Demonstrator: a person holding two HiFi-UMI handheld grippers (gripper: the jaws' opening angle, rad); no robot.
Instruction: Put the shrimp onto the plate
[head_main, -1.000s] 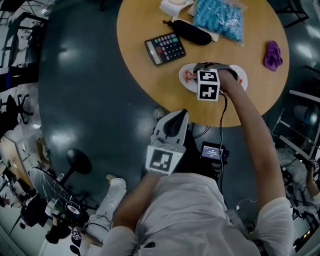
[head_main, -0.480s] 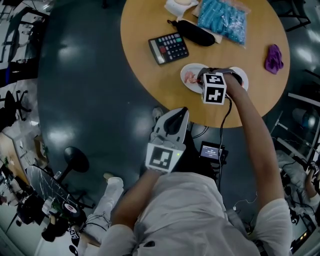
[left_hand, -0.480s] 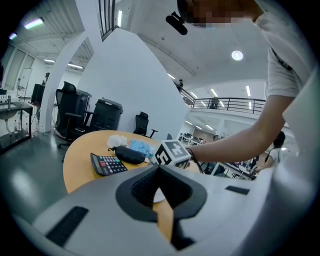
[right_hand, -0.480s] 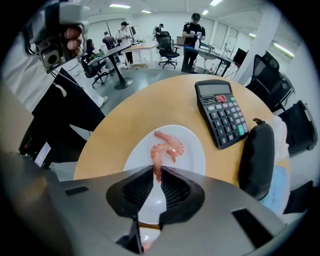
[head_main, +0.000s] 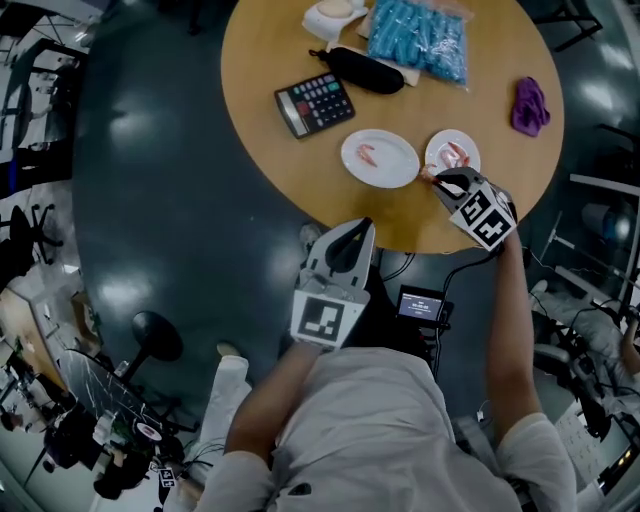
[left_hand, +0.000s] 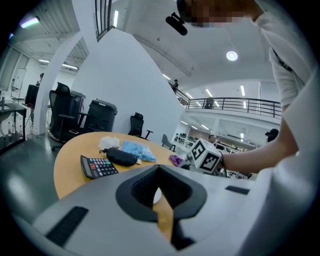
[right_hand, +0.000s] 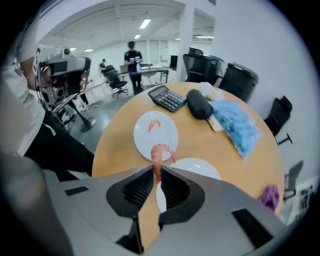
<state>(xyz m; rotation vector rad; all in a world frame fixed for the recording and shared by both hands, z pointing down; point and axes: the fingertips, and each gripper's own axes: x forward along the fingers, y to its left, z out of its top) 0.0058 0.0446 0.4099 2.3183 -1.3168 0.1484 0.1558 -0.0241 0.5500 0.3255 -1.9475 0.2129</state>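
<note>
The right gripper (right_hand: 157, 175) is clamped on a pink shrimp (right_hand: 160, 154), lifted over the round table (head_main: 300, 165) between two white plates; the left plate (head_main: 395, 172) carries another shrimp (head_main: 367, 153); the right plate (head_main: 440, 146) lies just beside the gripper's tip. The left gripper (head_main: 345, 245) hangs off the table's edge, jaws pressed together on nothing.

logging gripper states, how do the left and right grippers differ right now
The right gripper grips a shrimp; the left gripper grips nothing. The right gripper reaches over the table; the left gripper sits short of its edge, over the floor. Both are shut.
</note>
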